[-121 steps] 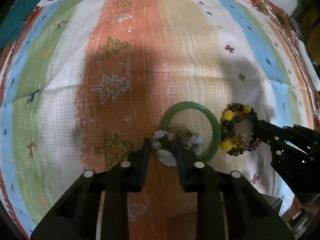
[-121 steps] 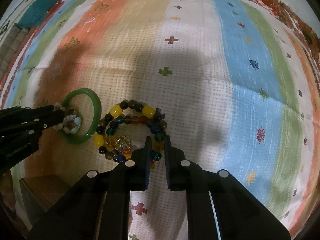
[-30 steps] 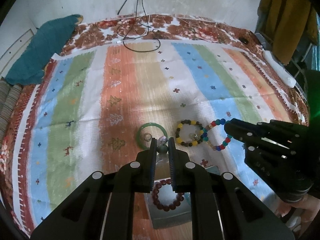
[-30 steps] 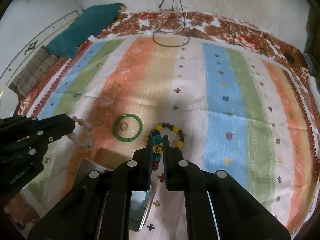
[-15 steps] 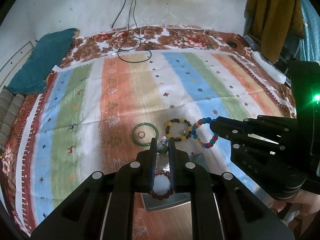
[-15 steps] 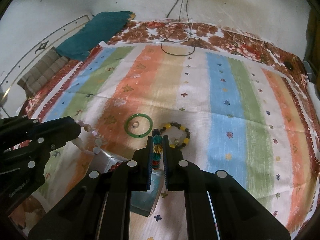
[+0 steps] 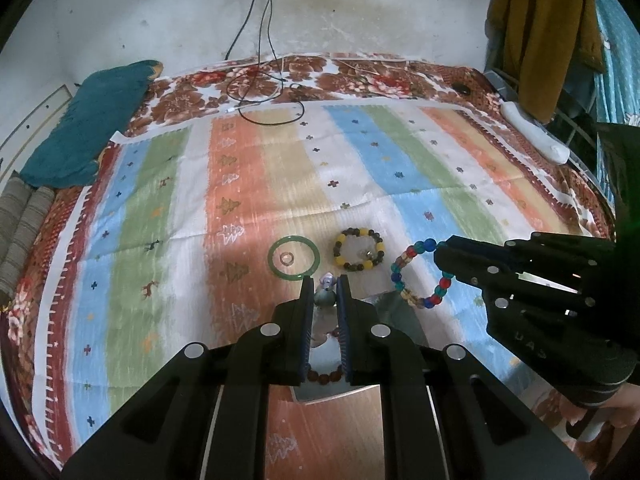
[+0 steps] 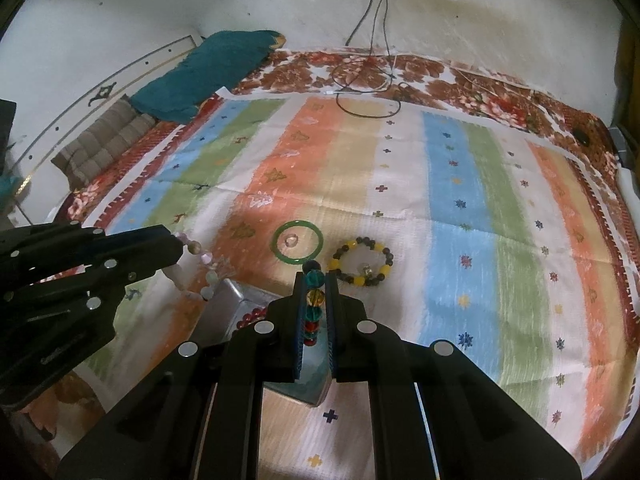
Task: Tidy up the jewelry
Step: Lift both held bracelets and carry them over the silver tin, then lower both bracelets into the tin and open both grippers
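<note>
My left gripper (image 7: 325, 286) is shut on a pale stone bracelet (image 7: 326, 289), held above an open metal box (image 7: 394, 316); the bracelet dangles in the right wrist view (image 8: 200, 270). My right gripper (image 8: 313, 280) is shut on a multicoloured glass-bead bracelet (image 8: 314, 300), which hangs as a loop in the left wrist view (image 7: 416, 276). A dark red bead bracelet (image 7: 324, 375) lies in the box. On the striped cloth lie a green bangle (image 7: 294, 258) with a small ring (image 7: 287, 258) inside it and a yellow-and-dark bead bracelet (image 7: 359, 255).
The box (image 8: 236, 300) stands near the cloth's front edge, beside a wooden surface (image 7: 332, 432). A teal pillow (image 7: 88, 124) lies far left. Black cables (image 7: 264, 100) trail from a wall socket. A white power strip (image 7: 534, 138) and hanging clothes (image 7: 536, 32) are far right.
Both grippers have risen and pulled back from the cloth, each lifting its bracelet. The box has come into view beneath them.
</note>
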